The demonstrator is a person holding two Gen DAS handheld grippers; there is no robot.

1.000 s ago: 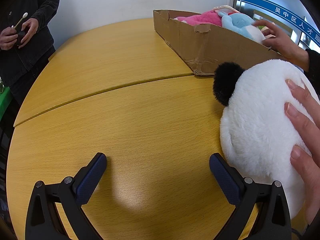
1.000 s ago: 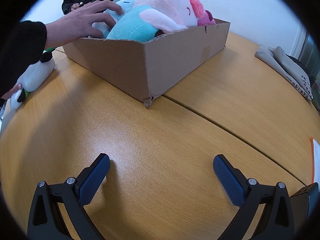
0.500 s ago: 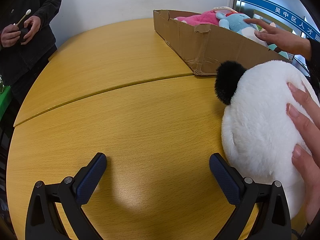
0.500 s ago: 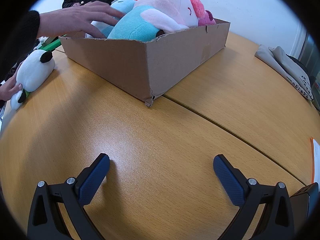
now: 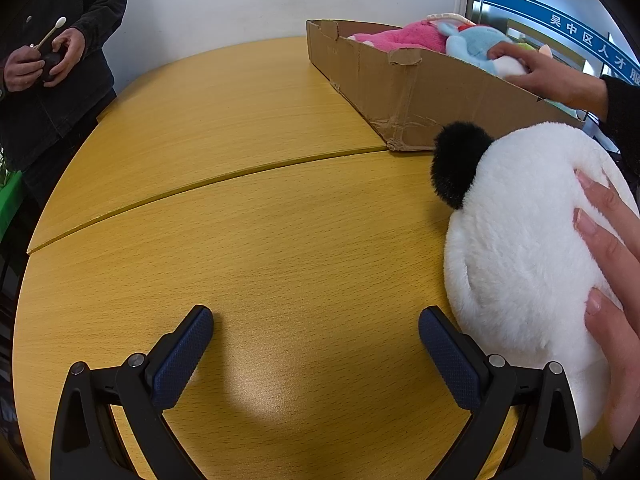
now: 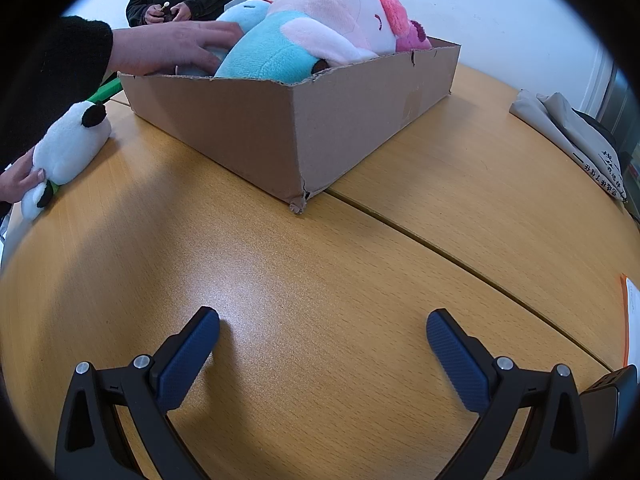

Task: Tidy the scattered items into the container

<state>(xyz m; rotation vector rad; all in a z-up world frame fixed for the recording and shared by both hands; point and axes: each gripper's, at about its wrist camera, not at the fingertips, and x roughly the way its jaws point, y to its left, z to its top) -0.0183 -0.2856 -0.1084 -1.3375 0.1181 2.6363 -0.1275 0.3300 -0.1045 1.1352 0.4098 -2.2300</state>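
Observation:
A white panda plush (image 5: 520, 232) with a black ear lies on the wooden table right of my left gripper (image 5: 316, 338), which is open and empty; a bare hand (image 5: 616, 280) rests on the plush. It also shows in the right wrist view (image 6: 68, 148), far left. A cardboard box (image 6: 296, 132) holds pink, blue and magenta plush toys (image 6: 320, 36); it also shows in the left wrist view (image 5: 404, 80). Another hand (image 6: 176, 50) reaches into the box. My right gripper (image 6: 322, 338) is open and empty, in front of the box corner.
A person in dark clothes (image 5: 44, 52) stands at the table's far left edge. A grey folded cloth (image 6: 572, 136) lies at the right. A seam (image 5: 200, 184) runs across the table. A dark device (image 6: 608, 400) sits at the lower right.
The hand at the box has moved further in over the blue plush. The hand on the panda has nudged it slightly. Both grippers have stayed still and open.

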